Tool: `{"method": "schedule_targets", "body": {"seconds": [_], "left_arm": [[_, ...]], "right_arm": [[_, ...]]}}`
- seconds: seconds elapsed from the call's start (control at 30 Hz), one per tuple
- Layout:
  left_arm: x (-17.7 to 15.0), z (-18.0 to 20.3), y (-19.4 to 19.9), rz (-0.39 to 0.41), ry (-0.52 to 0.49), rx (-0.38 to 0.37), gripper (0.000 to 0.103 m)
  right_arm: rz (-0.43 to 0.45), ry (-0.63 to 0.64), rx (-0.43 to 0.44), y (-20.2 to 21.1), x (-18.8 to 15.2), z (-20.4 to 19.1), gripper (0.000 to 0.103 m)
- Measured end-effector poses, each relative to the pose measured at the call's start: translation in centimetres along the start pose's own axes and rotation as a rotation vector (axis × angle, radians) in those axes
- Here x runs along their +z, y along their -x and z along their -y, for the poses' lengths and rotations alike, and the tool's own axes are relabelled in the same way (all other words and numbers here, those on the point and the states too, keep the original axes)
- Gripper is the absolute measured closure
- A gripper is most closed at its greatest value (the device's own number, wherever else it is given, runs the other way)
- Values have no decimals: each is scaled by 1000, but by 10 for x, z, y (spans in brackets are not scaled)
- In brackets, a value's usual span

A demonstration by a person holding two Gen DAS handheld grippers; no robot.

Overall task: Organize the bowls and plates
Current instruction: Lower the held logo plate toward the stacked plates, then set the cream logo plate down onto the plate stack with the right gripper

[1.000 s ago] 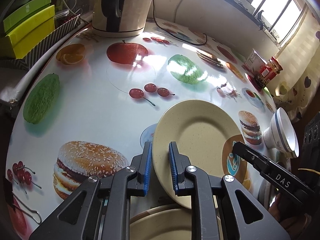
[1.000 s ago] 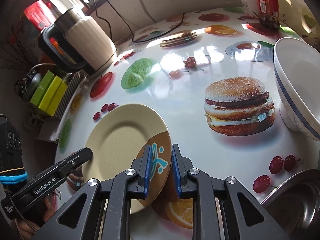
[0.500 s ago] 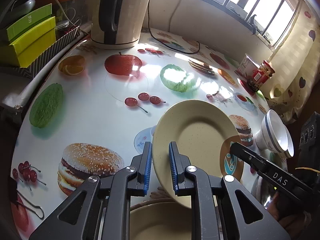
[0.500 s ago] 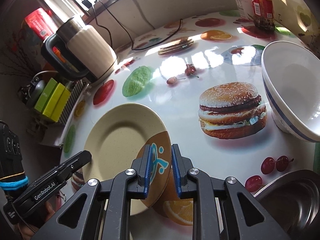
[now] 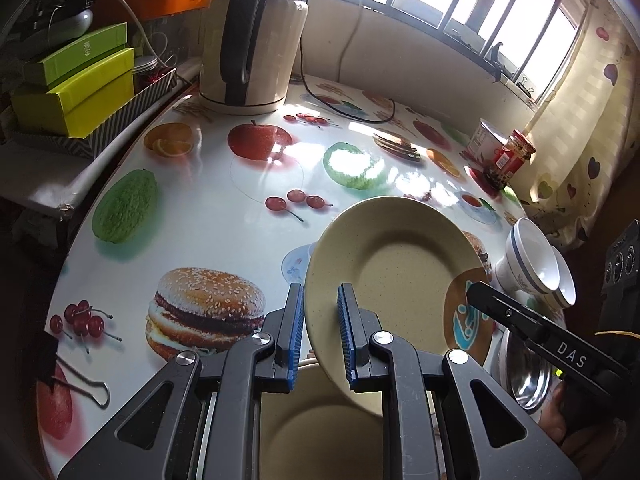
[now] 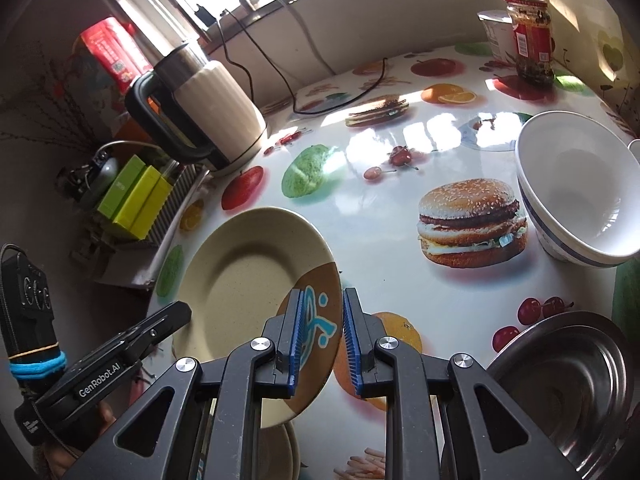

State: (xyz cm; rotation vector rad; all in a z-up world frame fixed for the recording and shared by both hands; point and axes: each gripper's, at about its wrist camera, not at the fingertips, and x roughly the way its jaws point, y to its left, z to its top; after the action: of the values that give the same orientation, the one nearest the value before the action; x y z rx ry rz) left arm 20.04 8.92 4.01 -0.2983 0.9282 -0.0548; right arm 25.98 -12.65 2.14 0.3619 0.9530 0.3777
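Claws: left claw and right claw both clamp 1 beige plate, tilted above the tabletop
Done: another plate waits beneath
Left: white bowls and steel bowl unsorted

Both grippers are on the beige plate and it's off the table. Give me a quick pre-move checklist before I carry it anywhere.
1. Left gripper clamped on the beige plate rim: ok.
2. Right gripper clamped on the opposite, brown-patterned edge: ok.
3. Plate clear of the second plate below it: ok, a gap shows, and it hangs tilted.
4. White bowls out of the way: ok, standing apart to the right.
5. Steel bowl clear of the right gripper: cannot tell, it sits close beside the gripper.
6. Table space ahead free for setting down: ok.
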Motion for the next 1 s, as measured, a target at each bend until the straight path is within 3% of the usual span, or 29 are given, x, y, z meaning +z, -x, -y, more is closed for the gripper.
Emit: {"method": "schedule_targets", "body": {"seconds": [1.0], "left_arm": [[-77, -23, 39, 4, 53, 16, 85]], "right_arm": [[-36, 56, 53, 28, -68, -20, 84]]}}
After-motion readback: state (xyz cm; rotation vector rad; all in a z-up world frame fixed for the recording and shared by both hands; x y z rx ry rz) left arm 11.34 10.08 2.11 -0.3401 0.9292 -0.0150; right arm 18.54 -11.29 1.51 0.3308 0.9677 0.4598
